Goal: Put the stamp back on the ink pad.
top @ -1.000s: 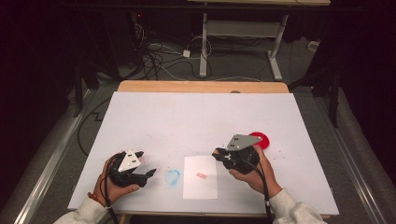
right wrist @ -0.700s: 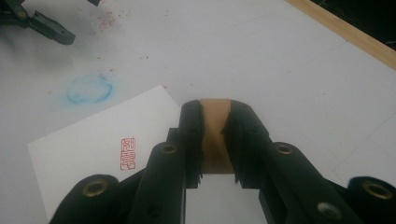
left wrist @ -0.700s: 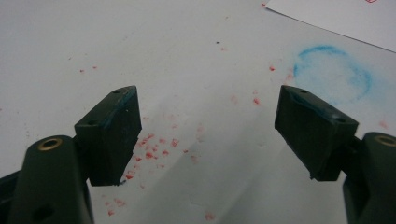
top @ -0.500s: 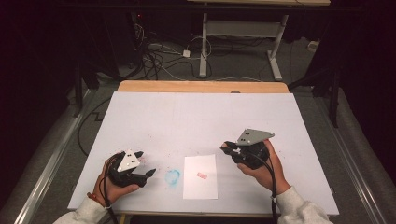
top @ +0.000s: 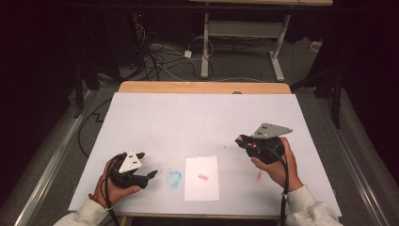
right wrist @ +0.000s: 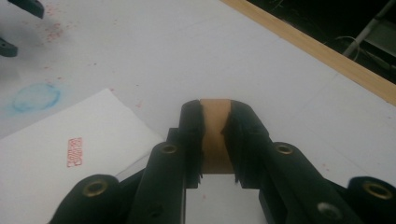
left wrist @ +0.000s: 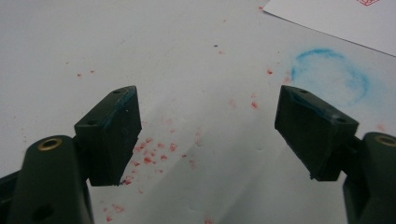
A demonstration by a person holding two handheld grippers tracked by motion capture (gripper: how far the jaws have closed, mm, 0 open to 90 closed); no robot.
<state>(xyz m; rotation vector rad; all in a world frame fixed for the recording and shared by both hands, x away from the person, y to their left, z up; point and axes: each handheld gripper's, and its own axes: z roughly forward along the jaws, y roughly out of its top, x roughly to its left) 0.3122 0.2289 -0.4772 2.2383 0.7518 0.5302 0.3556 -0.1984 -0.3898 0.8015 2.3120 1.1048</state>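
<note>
Right gripper (right wrist: 215, 140) clamped on a tan wooden block (right wrist: 215, 135); left gripper (left wrist: 208, 135) wide open, empty, near bench's front-left corner.

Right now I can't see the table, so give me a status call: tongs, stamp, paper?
Left tongs open, empty, low by blue ring smudge. Right tongs shut on brown wooden stamp, lifted right of paper. Red stamp mark on paper. Nothing between.

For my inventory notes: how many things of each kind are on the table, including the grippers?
Grippers: 2, left gripper, right gripper
Paper sheet: 1
Brown block held in the right gripper: 1
Total: 4
</note>
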